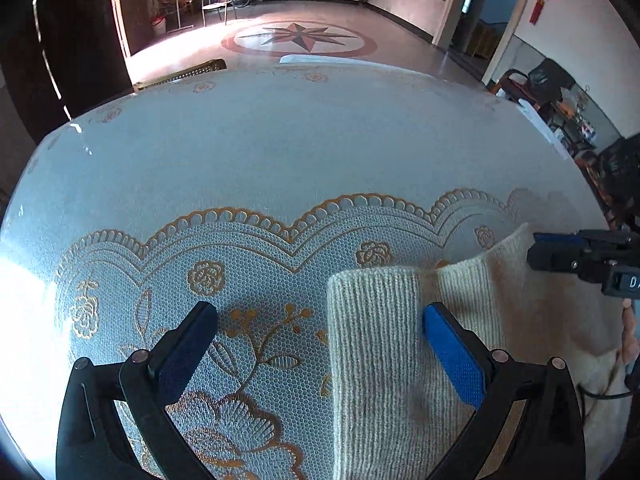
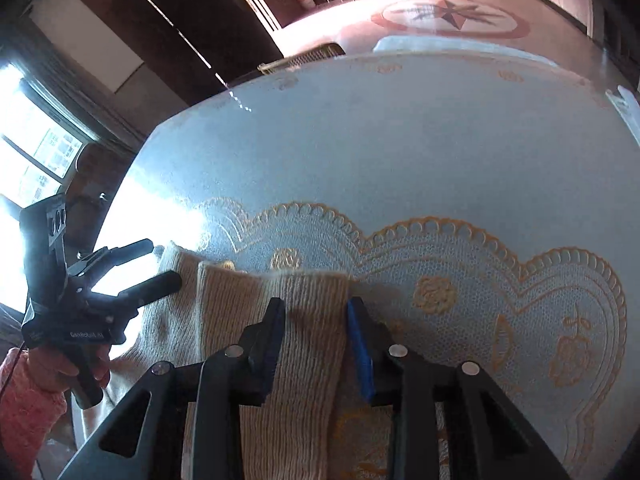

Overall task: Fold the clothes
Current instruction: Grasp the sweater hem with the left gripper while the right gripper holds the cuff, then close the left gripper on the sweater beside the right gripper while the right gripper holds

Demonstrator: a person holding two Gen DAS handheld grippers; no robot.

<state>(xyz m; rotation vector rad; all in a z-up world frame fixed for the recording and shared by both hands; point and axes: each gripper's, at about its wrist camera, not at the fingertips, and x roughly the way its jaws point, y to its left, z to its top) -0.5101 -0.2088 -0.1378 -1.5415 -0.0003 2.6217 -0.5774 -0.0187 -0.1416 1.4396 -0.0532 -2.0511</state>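
Care with the release matters most here, in my judgement: from left to right, the left gripper [image 1: 320, 344] stands wide open and empty with the cream knit sweater [image 1: 384, 344] at its five o'clock, while the right gripper [image 2: 316, 340] is partly open astride a ribbed sleeve [image 2: 308, 320], pads seemingly just clear. Each should lift straight off without dragging the knit. Thick, ribbed and cream-coloured, it lies at six o'clock on the lace-patterned tablecloth [image 1: 280, 140].
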